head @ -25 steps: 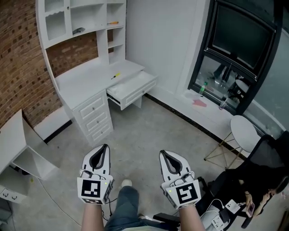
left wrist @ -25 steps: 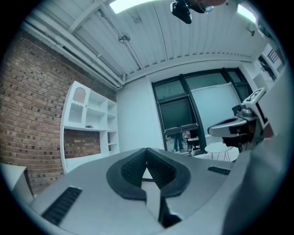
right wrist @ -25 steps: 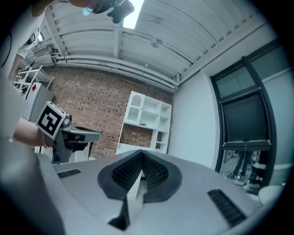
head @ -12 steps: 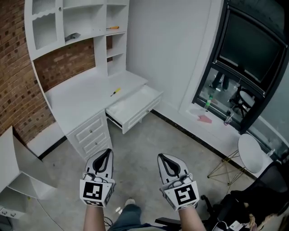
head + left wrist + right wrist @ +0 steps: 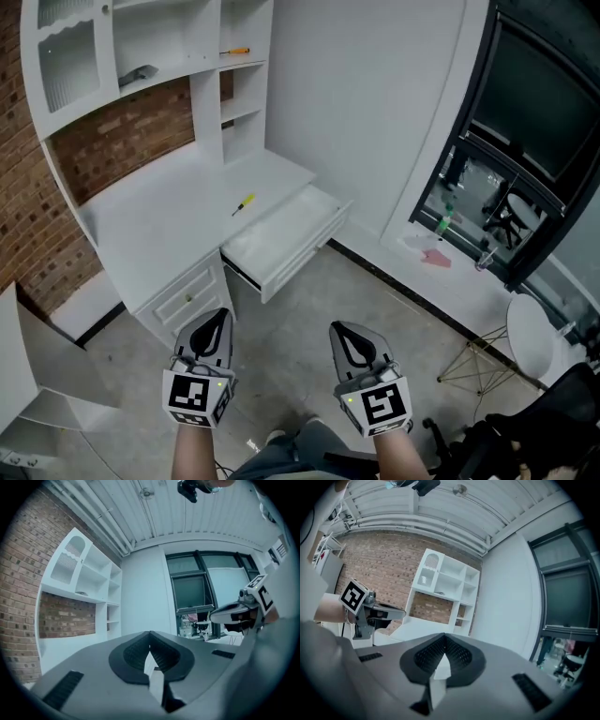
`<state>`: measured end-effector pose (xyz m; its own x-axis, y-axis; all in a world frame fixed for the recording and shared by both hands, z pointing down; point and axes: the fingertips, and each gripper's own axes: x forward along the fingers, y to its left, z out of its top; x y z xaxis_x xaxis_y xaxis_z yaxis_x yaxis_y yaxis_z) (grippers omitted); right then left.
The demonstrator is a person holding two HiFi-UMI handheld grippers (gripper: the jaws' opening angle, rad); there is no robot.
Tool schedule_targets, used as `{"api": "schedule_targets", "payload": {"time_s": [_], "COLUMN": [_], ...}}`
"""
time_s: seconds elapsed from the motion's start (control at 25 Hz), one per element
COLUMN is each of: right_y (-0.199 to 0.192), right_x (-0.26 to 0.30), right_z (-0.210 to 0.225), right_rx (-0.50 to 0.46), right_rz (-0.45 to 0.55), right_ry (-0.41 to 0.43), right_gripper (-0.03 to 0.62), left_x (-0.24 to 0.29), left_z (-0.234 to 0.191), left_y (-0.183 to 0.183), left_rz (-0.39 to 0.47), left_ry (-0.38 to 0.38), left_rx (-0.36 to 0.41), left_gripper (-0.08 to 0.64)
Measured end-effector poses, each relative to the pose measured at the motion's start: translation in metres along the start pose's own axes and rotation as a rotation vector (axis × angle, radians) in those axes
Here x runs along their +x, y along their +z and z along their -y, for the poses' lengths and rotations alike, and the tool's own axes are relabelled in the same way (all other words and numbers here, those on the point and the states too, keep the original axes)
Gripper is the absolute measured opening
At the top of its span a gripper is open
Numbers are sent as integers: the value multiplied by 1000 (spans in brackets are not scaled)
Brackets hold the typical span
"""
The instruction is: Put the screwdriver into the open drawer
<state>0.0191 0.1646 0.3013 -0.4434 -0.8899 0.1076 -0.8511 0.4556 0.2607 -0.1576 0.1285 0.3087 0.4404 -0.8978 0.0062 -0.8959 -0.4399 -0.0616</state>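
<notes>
A small yellow-handled screwdriver (image 5: 243,203) lies on the white desk (image 5: 159,211), just behind the open drawer (image 5: 281,237), which is pulled out toward me and looks empty. My left gripper (image 5: 218,315) and right gripper (image 5: 341,329) hang side by side over the floor in front of the desk, well short of it, both pointing toward it. Each has its jaws shut with nothing between them. In the right gripper view the left gripper (image 5: 401,613) shows at the left with the desk's hutch (image 5: 445,590) behind it.
The desk has closed lower drawers (image 5: 187,298) and a hutch of shelves; an orange-handled tool (image 5: 235,51) lies on an upper shelf. A brick wall (image 5: 23,206) is at the left, a dark window (image 5: 525,112) at the right, and a wire-legged stool (image 5: 525,342) at the lower right.
The desk and open drawer have come nearer and lower in the head view as I walked toward them. Both grippers stay shut, side by side.
</notes>
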Motion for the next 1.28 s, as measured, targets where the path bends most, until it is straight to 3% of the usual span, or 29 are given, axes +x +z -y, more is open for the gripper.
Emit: {"api": "schedule_targets", "payload": {"time_s": [0.44,0.76,0.92,0.96,1.08,1.2,1.28], "right_y": [-27,-51,-53,-53,-57,-66,-73], "right_x": [113,229,285,298,333,356,369], "right_z": [66,164,211,223,252,271,276], "right_rx": [27,90,78,79,95,106,114], "right_rz": [-5,-4,-14,-14,-17,-20,-35], "right_ry": [23,36,68,71,74,86,100], "right_gripper": [11,11,11,11,11,11,11], "left_x": [101,237,302,318,358,387,402], "left_z": [-54,-88,-107,-111,-124,-130,-134], "left_y": [-23,-33,-39,-42,-50,-62,-73], "left_rz": [-64,-96,-125,-130,-142,-160,-197], "left_ry": [60,90,112,115,125,126,123], "left_rx": [1,10,-32,-50,-92,-120,-121], "left_gripper": [14,15,15,29,227,326,348]}}
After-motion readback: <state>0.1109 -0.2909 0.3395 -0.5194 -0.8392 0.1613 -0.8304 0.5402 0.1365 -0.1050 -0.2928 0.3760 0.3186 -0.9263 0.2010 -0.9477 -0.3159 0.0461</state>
